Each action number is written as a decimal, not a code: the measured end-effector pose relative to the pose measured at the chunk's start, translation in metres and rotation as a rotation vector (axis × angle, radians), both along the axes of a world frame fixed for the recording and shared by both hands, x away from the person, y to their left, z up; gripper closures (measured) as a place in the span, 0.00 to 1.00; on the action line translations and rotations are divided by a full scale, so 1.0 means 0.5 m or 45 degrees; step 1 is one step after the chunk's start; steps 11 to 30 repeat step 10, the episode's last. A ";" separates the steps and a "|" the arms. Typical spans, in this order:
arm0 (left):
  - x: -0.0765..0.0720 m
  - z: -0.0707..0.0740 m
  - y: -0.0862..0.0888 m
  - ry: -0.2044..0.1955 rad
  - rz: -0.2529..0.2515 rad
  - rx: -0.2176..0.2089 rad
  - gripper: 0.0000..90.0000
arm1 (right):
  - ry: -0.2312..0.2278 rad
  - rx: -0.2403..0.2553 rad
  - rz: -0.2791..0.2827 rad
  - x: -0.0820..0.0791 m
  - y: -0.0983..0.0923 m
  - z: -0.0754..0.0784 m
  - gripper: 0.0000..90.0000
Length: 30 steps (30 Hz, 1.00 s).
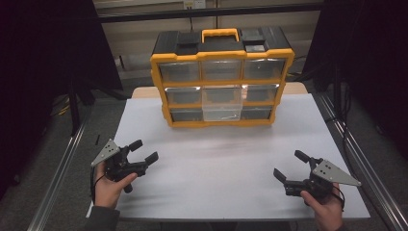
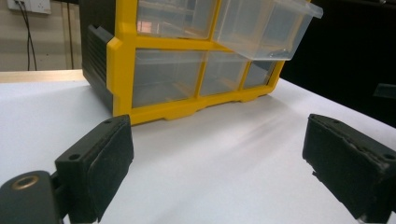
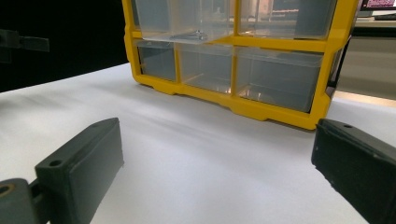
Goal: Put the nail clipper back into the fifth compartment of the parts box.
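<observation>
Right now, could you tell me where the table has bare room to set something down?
The broad white stretch between the organizer and the two grippers is bare, as is the strip between the left gripper and right gripper. It is tight only under the pulled-out middle drawer.

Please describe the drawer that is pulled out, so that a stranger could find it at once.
At the far side of the white table stands a yellow and black organizer box with nine clear drawers. The middle drawer of the middle row is the one: it alone juts forward, the others sit flush.
</observation>
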<state>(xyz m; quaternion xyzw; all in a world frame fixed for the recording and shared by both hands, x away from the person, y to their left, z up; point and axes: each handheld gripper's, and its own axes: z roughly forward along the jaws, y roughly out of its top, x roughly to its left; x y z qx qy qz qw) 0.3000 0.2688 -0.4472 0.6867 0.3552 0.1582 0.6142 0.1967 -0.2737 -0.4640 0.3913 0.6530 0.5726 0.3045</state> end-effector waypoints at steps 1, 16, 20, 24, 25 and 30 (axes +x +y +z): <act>-0.002 -0.002 0.004 0.001 -0.019 0.022 0.10 | 0.001 0.000 0.001 0.000 0.000 0.000 0.02; -0.011 -0.018 0.017 0.020 0.004 0.041 0.08 | 0.007 -0.011 0.007 0.003 0.000 -0.002 0.02; -0.011 -0.018 0.017 0.020 0.004 0.041 0.08 | 0.007 -0.011 0.007 0.003 0.000 -0.002 0.02; -0.011 -0.018 0.017 0.020 0.004 0.041 0.08 | 0.007 -0.011 0.007 0.003 0.000 -0.002 0.02; -0.011 -0.018 0.017 0.020 0.004 0.041 0.08 | 0.007 -0.011 0.007 0.003 0.000 -0.002 0.02; -0.011 -0.018 0.017 0.020 0.004 0.041 0.08 | 0.007 -0.011 0.007 0.003 0.000 -0.002 0.02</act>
